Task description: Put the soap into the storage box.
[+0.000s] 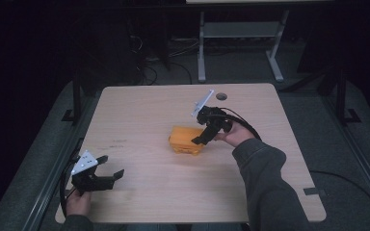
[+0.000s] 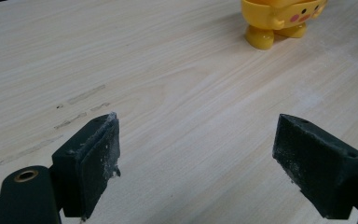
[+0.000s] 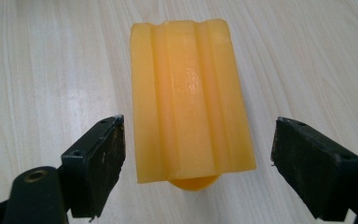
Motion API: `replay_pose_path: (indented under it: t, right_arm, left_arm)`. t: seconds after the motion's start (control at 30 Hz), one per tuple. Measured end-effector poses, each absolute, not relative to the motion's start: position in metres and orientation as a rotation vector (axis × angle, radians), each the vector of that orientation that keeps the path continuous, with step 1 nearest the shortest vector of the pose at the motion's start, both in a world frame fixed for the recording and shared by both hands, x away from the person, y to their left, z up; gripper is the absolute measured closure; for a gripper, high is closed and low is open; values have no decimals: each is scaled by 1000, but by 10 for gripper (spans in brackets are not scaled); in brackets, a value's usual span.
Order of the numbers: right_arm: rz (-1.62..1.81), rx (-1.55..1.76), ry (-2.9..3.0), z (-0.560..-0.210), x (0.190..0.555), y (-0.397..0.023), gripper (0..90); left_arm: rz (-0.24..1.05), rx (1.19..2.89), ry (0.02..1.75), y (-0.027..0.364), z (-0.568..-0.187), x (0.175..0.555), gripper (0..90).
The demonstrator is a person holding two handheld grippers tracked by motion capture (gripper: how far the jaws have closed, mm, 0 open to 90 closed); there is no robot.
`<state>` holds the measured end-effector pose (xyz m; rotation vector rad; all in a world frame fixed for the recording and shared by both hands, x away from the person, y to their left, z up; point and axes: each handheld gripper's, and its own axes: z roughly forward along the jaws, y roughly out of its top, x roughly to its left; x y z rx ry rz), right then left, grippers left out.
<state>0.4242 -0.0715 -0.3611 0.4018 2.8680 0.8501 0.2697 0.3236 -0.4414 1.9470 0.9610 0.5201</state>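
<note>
An orange-yellow plastic toy [image 1: 185,139] stands on the wooden table [image 1: 139,115] near its middle. In the right gripper view its ridged top [image 3: 189,100] lies between my two jaws, which stand wide apart on either side without touching it. My right gripper [image 1: 203,139] hovers over the toy's right end, open. The left gripper view shows the toy's feet and pink-cheeked front [image 2: 279,18] far off at the top. My left gripper [image 1: 112,171] rests low near the table's front left corner, open and empty [image 2: 196,154].
A round cable hole [image 1: 221,96] sits near the table's far edge. Faint scuff marks [image 2: 70,114] lie on the wood ahead of the left gripper. Beyond the table are a desk frame [image 1: 238,38] and floor cables [image 1: 149,72].
</note>
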Motion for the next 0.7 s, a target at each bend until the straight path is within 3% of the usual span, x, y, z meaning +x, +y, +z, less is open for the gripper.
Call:
replay_pose_path:
  t: [0.7]
  right_arm:
    - [892,452,2844,-359,416,-94,171]
  left_arm:
    - [523,1959,951,323,-441,269,143]
